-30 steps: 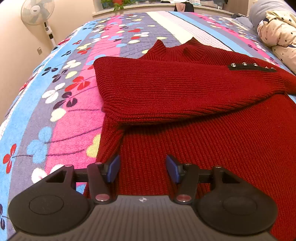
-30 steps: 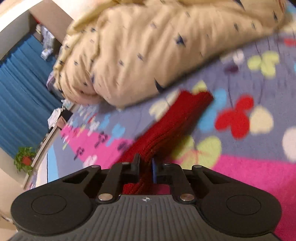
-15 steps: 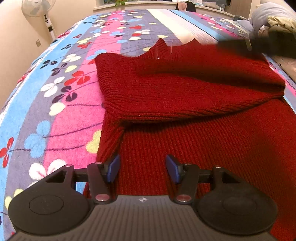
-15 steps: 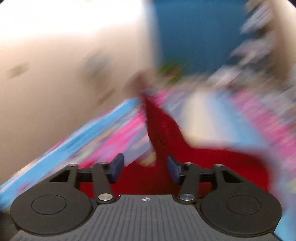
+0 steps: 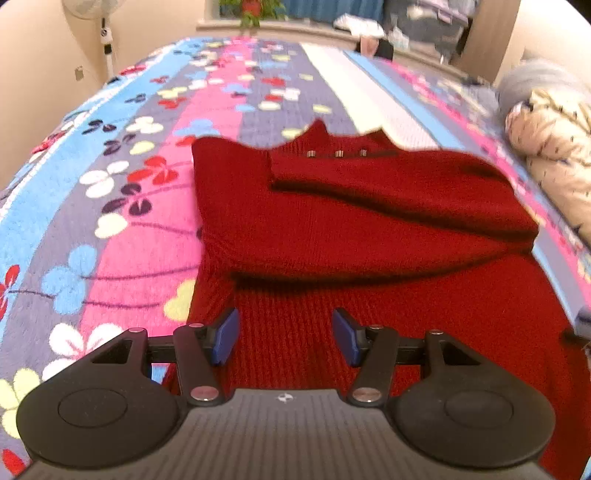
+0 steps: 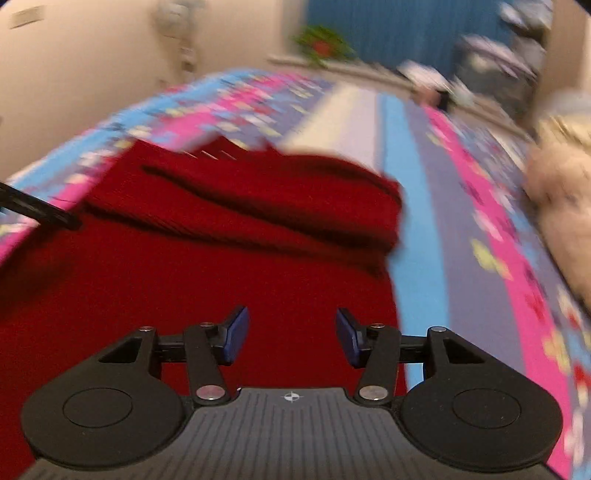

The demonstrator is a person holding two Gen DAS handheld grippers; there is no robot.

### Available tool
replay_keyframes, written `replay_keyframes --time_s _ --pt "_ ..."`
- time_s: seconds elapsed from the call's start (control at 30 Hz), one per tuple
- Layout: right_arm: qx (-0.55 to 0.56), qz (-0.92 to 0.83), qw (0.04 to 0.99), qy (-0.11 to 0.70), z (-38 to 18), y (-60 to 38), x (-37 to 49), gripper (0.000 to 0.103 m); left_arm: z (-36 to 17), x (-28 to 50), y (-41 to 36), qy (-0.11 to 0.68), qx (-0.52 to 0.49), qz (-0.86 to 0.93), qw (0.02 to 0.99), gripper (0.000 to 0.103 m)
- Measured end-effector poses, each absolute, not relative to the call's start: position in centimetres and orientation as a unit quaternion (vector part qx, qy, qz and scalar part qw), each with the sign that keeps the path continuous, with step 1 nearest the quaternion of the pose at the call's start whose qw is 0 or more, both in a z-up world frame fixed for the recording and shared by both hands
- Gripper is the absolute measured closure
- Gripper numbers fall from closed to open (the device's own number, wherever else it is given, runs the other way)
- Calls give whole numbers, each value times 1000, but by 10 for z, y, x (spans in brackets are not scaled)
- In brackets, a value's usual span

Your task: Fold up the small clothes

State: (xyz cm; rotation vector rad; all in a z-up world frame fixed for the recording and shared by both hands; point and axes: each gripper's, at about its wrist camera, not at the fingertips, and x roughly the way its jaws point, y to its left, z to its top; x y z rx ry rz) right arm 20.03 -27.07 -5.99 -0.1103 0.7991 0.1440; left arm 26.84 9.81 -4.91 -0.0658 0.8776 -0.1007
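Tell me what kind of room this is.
Most likely a bedroom: the red sweater lies on a bed with a floral bedspread, a rumpled quilt at its side, and a standing fan by the wall.

I see a striped floral bedspread (image 5: pixel 122 206), a cream star-print quilt (image 5: pixel 554 155) bunched at its right edge, a standing fan (image 5: pixel 99 14) by the wall, and a potted plant (image 5: pixel 255 11) on the ledge.

The right gripper (image 6: pixel 291 334) hangs over the lower part of a red sweater (image 6: pixel 207 258), its jaws apart after just opening, with nothing pinched between the blue pads (image 6: pixel 236 334). Beyond the gripper, both sleeves lie folded across the sweater's chest. The sweater rests on a flowered bedspread (image 6: pixel 480 229), blurred here. A cream pillow (image 6: pixel 561 199) lies right of the sweater.
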Motion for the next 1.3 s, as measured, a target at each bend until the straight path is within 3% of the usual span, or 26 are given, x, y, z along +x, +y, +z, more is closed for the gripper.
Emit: replay_keyframes --time_s 0.1,0.27,0.43,0.5,0.57,0.67,0.83,0.9,0.93,0.97,1.0,1.03,1.23,1.3 --pt "-9 14 894 448 -101 -279 209 51 -43 265 100 398 -48 -50 915 46" --pt "2 0 928 374 -85 -249 223 50 -40 262 101 349 -59 -52 934 61" --pt "-25 -13 918 395 -106 -224 248 50 -40 261 97 317 -69 -81 942 61" --pt "-57 -3 915 398 -104 -210 257 48 -37 264 92 303 -66 -92 946 51" --pt "-94 13 911 401 -100 -203 260 48 -36 273 86 290 -67 -84 951 33" --pt "-88 35 905 415 -91 -206 260 48 -41 307 75 306 -102 -78 943 25" --pt "-51 58 893 443 -86 -213 263 48 -64 371 60 356 -181 -36 916 25" --pt "-49 63 890 448 -85 -214 265 48 -73 387 57 365 -202 -17 909 28" --pt "-48 66 889 450 -85 -215 265 48 -73 393 56 365 -203 -10 908 36" --pt "-45 70 889 451 -84 -214 265 48 -72 398 54 367 -200 -7 908 63" --pt "-44 74 888 451 -83 -214 266 48 -70 403 53 373 -196 -10 907 83" --pt "-42 79 888 452 -82 -213 265 48 -63 405 52 374 -191 -15 907 93" --pt "-41 84 887 452 -79 -210 263 48 22 350 69 251 -205 -30 946 95" --pt "-40 84 887 452 -78 -208 262 48 27 332 78 245 -216 -8 945 94"
